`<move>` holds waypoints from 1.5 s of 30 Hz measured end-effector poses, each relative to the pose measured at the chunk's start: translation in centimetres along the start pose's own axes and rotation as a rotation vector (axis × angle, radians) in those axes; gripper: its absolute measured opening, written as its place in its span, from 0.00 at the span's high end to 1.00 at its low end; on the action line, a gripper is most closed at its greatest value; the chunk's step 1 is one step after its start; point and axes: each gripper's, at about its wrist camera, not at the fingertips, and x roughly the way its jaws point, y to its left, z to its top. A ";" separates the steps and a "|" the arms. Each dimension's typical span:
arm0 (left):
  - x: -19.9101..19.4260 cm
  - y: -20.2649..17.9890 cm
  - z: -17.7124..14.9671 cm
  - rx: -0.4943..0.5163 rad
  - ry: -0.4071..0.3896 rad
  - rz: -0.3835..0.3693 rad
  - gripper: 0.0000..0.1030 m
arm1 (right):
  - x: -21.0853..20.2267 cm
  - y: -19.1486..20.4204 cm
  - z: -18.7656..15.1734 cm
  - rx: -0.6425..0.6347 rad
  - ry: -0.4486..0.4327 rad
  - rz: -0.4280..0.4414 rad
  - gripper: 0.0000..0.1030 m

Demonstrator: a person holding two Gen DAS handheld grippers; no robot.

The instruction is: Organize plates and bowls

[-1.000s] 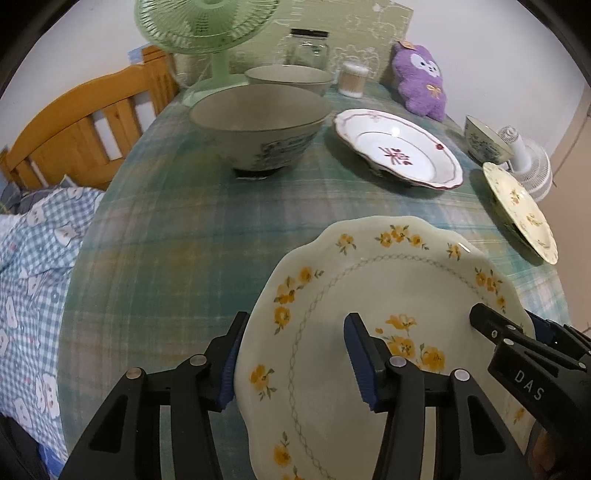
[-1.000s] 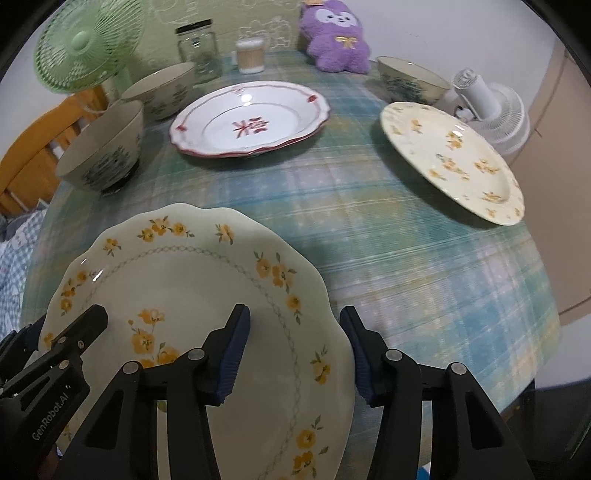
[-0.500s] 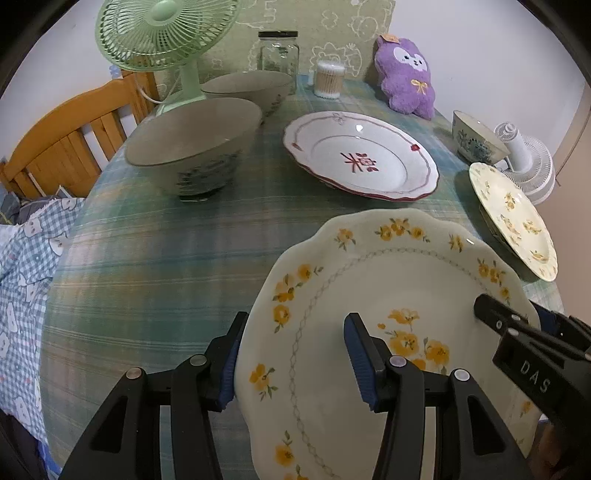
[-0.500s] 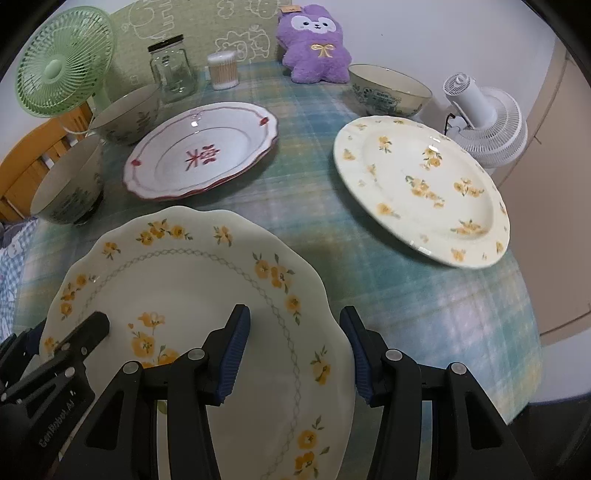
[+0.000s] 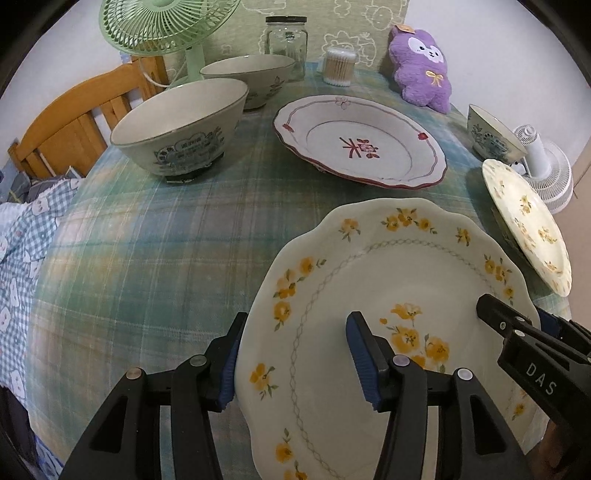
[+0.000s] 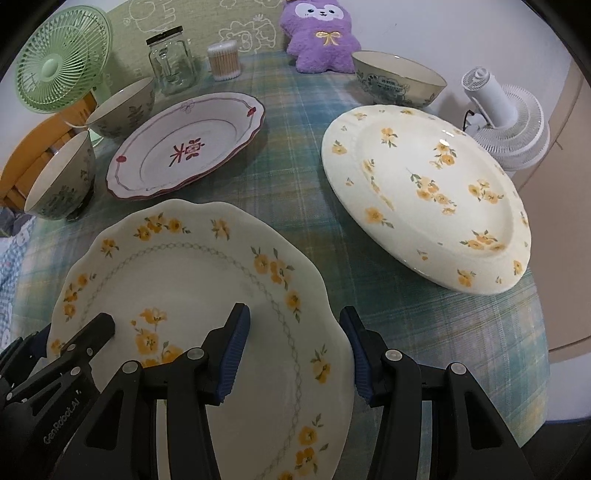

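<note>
Both grippers hold one scalloped cream plate with yellow flowers (image 5: 399, 280) above the table; it also shows in the right wrist view (image 6: 192, 273). My left gripper (image 5: 295, 354) clamps its left rim. My right gripper (image 6: 295, 350) clamps its right rim. A second yellow-flowered plate (image 6: 424, 192) lies on the table to the right. A red-trimmed white plate (image 5: 360, 142) lies at the middle back. Two grey-green bowls (image 5: 181, 129) (image 5: 251, 77) stand at the back left. A third bowl (image 6: 399, 79) stands at the back right.
A green fan (image 5: 166, 26), a glass jar (image 5: 286, 44), a cotton-swab pot (image 5: 340, 66) and a purple plush toy (image 5: 421, 66) line the back edge. A white fan (image 6: 506, 118) stands off the right edge. A wooden chair (image 5: 74, 122) stands to the left.
Both grippers have carried the held plate to the right. The yellow-flowered plate on the table is nearer and larger in the right wrist view. The grips are unchanged.
</note>
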 end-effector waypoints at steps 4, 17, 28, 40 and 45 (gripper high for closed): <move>0.0 -0.1 -0.1 -0.007 0.009 0.006 0.45 | 0.0 0.0 0.0 -0.014 0.011 0.013 0.47; -3.5 -1.6 0.2 -0.022 -0.051 0.041 0.14 | -3.4 -0.3 1.6 -0.098 -0.048 0.078 0.31; -7.8 -1.9 2.5 0.046 -0.143 -0.041 0.09 | -8.5 -1.0 2.1 0.006 -0.123 0.009 0.31; -10.1 -5.7 3.5 0.137 -0.199 -0.113 0.05 | -12.8 -5.5 2.1 0.145 -0.216 -0.106 0.26; -10.0 -8.3 4.1 0.134 -0.210 -0.129 0.01 | -12.9 -8.4 2.8 0.148 -0.228 -0.098 0.23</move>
